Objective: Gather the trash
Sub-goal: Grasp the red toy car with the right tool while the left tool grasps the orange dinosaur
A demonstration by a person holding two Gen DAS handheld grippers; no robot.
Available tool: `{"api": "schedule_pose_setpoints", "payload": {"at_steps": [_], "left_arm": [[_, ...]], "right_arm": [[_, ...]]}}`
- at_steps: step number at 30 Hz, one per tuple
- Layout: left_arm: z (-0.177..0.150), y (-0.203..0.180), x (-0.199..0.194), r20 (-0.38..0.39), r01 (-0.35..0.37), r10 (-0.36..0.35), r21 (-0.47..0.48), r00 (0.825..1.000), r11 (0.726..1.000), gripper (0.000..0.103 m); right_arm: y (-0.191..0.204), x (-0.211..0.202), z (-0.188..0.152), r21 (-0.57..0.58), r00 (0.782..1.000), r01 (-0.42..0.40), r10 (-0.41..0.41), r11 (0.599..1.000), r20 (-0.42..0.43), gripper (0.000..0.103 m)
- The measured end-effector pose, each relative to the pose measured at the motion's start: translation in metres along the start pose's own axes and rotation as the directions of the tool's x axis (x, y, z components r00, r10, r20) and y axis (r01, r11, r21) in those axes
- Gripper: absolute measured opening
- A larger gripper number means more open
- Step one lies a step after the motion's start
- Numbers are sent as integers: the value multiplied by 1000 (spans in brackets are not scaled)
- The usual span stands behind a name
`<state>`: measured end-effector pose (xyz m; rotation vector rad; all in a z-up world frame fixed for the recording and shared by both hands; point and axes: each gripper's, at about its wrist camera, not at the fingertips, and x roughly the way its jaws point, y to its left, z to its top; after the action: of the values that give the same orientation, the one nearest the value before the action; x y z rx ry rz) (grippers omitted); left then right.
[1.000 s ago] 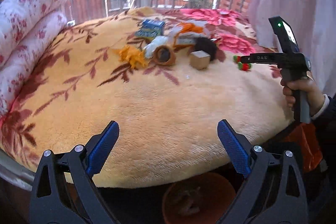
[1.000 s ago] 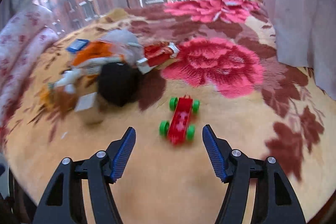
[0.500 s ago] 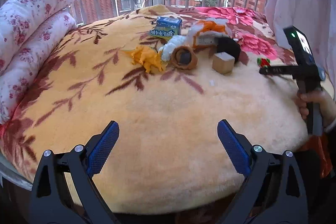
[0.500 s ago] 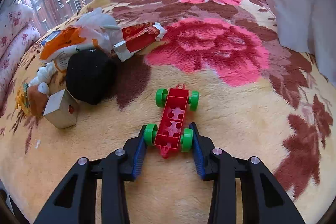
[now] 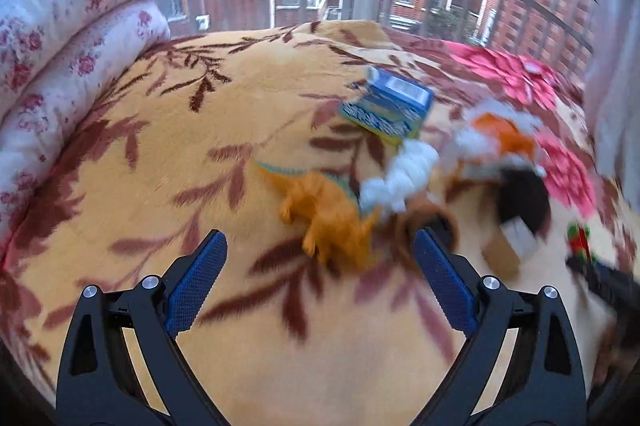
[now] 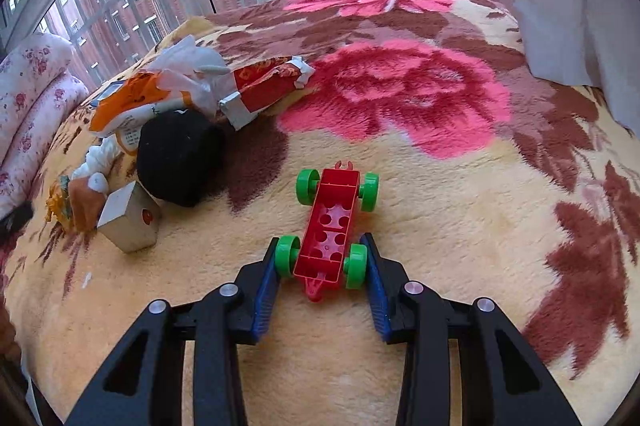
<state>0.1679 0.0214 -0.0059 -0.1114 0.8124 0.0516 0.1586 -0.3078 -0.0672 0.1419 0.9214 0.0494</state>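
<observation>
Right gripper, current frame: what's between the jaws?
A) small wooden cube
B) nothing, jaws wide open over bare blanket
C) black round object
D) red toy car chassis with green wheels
D: in the right wrist view the right gripper has its jaws closed against the rear green wheels of the red toy car chassis with green wheels, which lies on the floral plush blanket.

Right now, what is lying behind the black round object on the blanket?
Behind the black round object lie an orange-and-white wrapper, crumpled white plastic and a red packet. Whatever is beneath that pile is covered.
</observation>
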Motion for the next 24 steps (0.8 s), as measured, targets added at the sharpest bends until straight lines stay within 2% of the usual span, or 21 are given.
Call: {"api": "schedule_pose_setpoints", "payload": {"at_steps": [4, 6, 8, 9, 12, 15, 21, 24], "left_arm": [[17, 1, 29, -27, -37, 35, -65, 999, 997, 92], [18, 3, 49, -79, -56, 49, -87, 996, 995, 92], [13, 9, 71, -141, -39, 22, -123, 990, 992, 92], [10, 16, 74, -139, -19, -4, -167, 990, 986, 91], [11, 17, 67, -109, 2, -22, -173, 994, 985, 75], [5, 14, 58, -97, 24, -39, -149, 995, 989, 74], [-16, 25, 18, -48, 118, -125, -132, 991, 984, 74], [-24, 30, -3, -13, 105, -107, -94, 994, 990, 74]], "right_arm": [[-1, 1, 0, 5, 1000, -13, 13, 1000, -2, 39], [-2, 2, 0, 11, 1000, -22, 22, 1000, -3, 39], [-4, 2, 1, 18, 999, -33, 33, 999, -5, 39], [-5, 3, 1, 21, 999, -37, 37, 999, -5, 39], [-6, 3, 1, 29, 999, -46, 46, 999, -6, 39], [-7, 3, 1, 32, 999, -51, 52, 998, -7, 39], [-8, 3, 2, 39, 998, -60, 60, 997, -6, 39], [-9, 3, 2, 40, 998, -62, 62, 997, -4, 39]]}}
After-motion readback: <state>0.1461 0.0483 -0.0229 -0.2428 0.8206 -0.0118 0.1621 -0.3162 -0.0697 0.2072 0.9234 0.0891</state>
